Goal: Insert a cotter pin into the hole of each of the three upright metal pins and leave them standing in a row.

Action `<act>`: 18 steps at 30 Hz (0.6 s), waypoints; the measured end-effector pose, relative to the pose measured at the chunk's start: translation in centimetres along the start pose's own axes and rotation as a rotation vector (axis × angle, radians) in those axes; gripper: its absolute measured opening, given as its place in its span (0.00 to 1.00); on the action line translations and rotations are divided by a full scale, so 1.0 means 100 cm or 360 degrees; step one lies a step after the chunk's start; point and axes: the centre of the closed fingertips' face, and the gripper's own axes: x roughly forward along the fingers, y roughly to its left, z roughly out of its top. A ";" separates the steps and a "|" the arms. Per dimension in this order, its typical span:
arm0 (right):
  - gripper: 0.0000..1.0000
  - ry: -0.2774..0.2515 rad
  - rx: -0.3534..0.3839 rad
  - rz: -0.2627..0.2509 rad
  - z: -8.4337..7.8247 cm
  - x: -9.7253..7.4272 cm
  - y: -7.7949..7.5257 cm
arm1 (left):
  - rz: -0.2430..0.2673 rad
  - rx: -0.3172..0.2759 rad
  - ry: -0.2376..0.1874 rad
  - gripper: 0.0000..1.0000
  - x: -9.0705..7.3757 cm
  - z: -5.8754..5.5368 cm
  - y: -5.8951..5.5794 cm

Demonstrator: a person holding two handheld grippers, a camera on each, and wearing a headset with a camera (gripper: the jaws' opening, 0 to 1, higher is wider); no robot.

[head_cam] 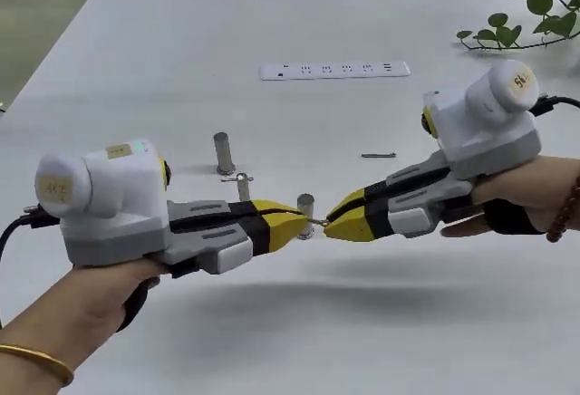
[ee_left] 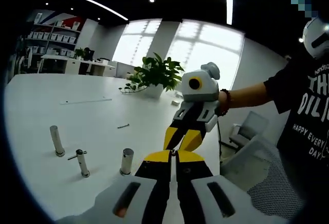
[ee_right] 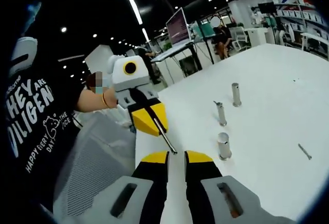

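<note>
Steel pins stand in a row on the white table [head_cam: 272, 14]: far pin [head_cam: 223, 153], middle pin [head_cam: 243, 188] with a fitted cotter [head_cam: 237, 178] through its top, and near pin [head_cam: 305, 207] just behind my gripper tips. I have the left gripper [head_cam: 304, 223] clenched on a cotter pin [ee_right: 165, 133] that points at the right gripper [head_cam: 327, 225]. The right gripper's jaws stand slightly apart, released, with the pin's free end at their tips. A loose cotter [head_cam: 378, 155] lies well apart from the row.
</note>
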 end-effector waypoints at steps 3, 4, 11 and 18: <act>0.07 0.0022 -0.0029 0.0010 -0.002 0.001 0.004 | -0.0017 -0.0016 -0.0011 0.00 0.000 0.001 -0.002; 0.07 0.0021 -0.0027 0.0010 -0.002 0.001 0.004 | -0.0018 -0.0015 -0.0013 0.00 0.000 0.001 -0.002; 0.03 -0.0009 -0.0016 0.0071 0.002 0.004 0.013 | -0.0059 -0.0010 -0.0026 0.00 0.000 0.002 -0.009; 0.00 0.0005 -0.0104 0.0069 0.003 0.002 0.014 | -0.0077 -0.0021 -0.0016 0.00 -0.001 0.000 -0.010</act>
